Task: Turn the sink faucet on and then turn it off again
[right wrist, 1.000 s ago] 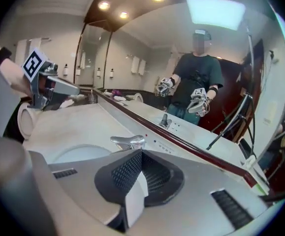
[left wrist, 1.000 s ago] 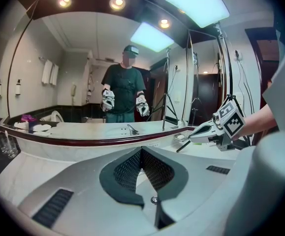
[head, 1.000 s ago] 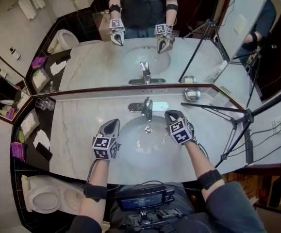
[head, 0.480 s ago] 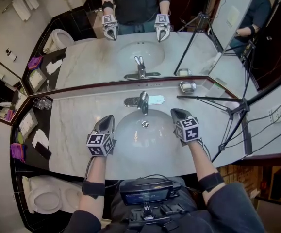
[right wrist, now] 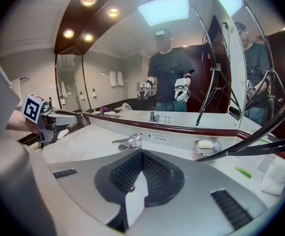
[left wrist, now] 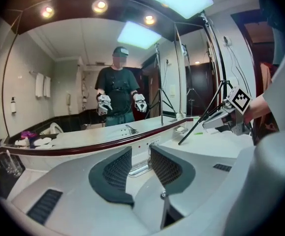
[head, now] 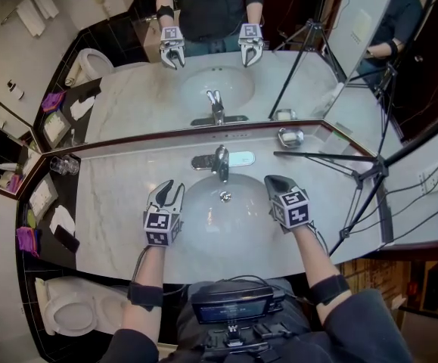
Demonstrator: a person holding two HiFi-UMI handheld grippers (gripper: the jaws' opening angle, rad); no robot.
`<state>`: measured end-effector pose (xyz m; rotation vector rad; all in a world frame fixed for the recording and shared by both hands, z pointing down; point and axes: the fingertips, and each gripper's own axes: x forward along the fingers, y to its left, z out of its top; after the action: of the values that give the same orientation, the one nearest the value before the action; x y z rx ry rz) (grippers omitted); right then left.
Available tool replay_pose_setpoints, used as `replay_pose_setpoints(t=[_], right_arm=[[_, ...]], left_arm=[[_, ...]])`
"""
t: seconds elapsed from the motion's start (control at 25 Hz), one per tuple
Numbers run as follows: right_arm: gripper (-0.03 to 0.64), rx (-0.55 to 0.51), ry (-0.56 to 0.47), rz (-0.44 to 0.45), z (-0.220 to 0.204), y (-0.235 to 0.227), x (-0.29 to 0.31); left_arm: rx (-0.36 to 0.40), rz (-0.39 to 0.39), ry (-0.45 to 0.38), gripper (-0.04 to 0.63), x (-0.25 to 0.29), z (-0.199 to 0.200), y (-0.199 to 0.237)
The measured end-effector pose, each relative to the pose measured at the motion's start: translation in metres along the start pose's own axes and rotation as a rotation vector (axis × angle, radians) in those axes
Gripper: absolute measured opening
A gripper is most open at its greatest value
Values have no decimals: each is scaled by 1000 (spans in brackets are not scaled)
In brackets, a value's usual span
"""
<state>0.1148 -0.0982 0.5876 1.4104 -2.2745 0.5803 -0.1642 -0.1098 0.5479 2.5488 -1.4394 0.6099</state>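
Countertop (head: 113, 203) of pale marble, oval basin (head: 203, 225) sunk in its middle, mirror (head: 128, 89) along the back edge. Back left corner: drinking glasses (head: 63, 163).

Left gripper (head: 169, 190) hovers over the basin's left rim. Its jaws are apart and have just been opening. Nothing stands between the pads; chrome at the faucet's foot shows beyond, through the gap.

Single-lever chrome faucet (head: 220, 161) sits at the middle of the back edge, behind the basin. Its spout runs from the back edge toward the person, out over the basin. No water seen running, so I judge the turning-on not yet begun.

Right gripper (head: 271, 180) hovers over the basin's right rim, jaws pressed together, empty.

Faucet lies ahead and to the right of the left gripper, ahead and to the left of the right one. Both are about equally near (the left looks the likelier, being parted and, in its own view, aimed at the faucet's foot).

Further right, near the back edge: soap dish (head: 290, 136) with a pale bar. Then a black tripod (head: 382, 203) at the right end, one leg reaching across the countertop.

Writing: square markers on each gripper's cube, no words. Small print on the backsplash (right wrist: 181, 137) right of the faucet, too small to read. No brand legible.
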Motion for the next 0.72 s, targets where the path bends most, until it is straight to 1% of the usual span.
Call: replay_pose_setpoints(t=[0.2,0.32,0.44,0.52,0.6,0.72], right_arm=[[17,20,7,-15,-8,-8,-5],[17,27,15,-28,-14,-17,-9],[17,35,23,-48,-21,-27,-12],[17,38,29,-60,-26,-32,-14],[17,39,37,-72,-32,-38,-17],[17,36,52,-89,-41,-45,-20]], left_arm=[[194,-79,66,218,26,-4,-23],[353,-108,117,279,49,-18,-37],[533,-121,143,307,72,-24,-50],[631,-123,153,314,85,-25,-59],[702,-137,169,323,101,-33,-66],[764,-148,183,325,123,-41,-70]])
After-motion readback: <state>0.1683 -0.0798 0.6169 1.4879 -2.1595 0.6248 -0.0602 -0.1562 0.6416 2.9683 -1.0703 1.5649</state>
